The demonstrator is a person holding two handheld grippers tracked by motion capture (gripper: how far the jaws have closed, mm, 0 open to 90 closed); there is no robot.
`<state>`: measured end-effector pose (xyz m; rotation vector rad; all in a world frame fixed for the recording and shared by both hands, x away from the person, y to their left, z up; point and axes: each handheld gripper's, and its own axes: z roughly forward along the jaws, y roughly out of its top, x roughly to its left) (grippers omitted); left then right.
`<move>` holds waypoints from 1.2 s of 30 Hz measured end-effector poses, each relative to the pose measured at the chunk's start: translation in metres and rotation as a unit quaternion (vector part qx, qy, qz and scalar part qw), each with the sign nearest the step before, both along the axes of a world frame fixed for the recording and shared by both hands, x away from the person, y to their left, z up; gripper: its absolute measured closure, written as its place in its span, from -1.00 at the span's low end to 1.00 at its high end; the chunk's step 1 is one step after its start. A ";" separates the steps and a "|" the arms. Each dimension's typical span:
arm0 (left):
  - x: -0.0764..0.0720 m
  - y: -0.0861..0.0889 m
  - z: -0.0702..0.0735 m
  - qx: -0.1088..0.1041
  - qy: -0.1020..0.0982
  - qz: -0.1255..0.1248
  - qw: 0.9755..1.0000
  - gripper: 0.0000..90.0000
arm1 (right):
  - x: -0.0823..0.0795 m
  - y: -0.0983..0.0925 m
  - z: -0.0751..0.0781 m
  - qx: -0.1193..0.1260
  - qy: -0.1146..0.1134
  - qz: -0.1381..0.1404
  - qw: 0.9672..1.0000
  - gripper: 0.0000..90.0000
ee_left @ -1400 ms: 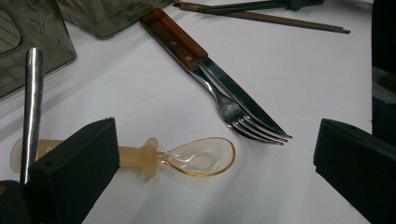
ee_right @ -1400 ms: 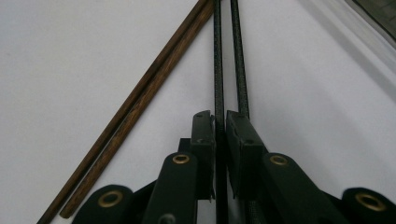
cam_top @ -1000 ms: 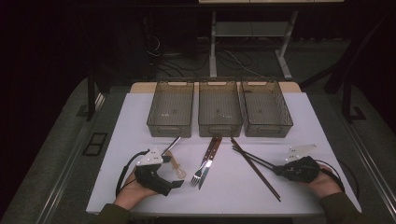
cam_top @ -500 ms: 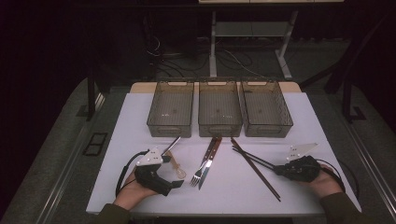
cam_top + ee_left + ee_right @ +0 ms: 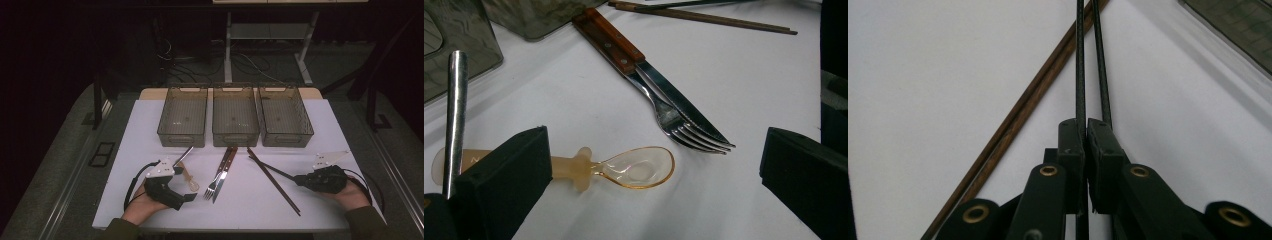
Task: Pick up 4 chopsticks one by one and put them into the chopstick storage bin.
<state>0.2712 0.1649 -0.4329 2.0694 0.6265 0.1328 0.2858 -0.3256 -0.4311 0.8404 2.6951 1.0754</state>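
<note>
While the right gripper point(image 5: 1087, 131) clamps the black chopsticks point(image 5: 1091, 65), little has shifted on the worktop point(image 5: 150, 130).
Its jaws pinch the pair's near ends beside the brown chopsticks point(image 5: 274, 181); the left gripper point(image 5: 649, 185) gapes over the amber spoon point(image 5: 636, 168), so lifting seems next.

Fork point(image 5: 212, 188) and knife point(image 5: 223, 172) block mid-table; edges free.

Looks like a lab setup, not a kitchen
Dark room, white counter point(image 5: 150, 130) on a bare frame, loose cables point(image 5: 185, 60) on the floor, metal desk legs point(image 5: 228, 45) behind.
</note>
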 end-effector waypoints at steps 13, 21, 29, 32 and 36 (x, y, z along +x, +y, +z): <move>0.001 0.000 -0.002 0.001 0.001 -0.002 1.000 -1.00 | 0.001 -0.002 0.013 0.031 -0.002 -0.001 1.000 0.90; 0.001 0.000 -0.003 0.000 0.000 -0.003 1.000 -1.00 | 0.005 0.002 0.023 0.047 -0.009 -0.002 0.999 0.90; 0.002 0.001 -0.004 0.004 -0.002 -0.003 1.000 -1.00 | 0.008 0.011 0.032 0.054 -0.009 -0.010 0.998 0.90; 0.002 0.001 -0.004 0.005 -0.003 -0.004 1.000 -1.00 | 0.010 0.016 0.034 0.051 -0.011 -0.011 0.999 0.90; 0.002 0.001 -0.004 0.006 -0.002 -0.005 1.000 -1.00 | 0.013 0.021 0.038 0.049 -0.010 -0.019 0.999 0.90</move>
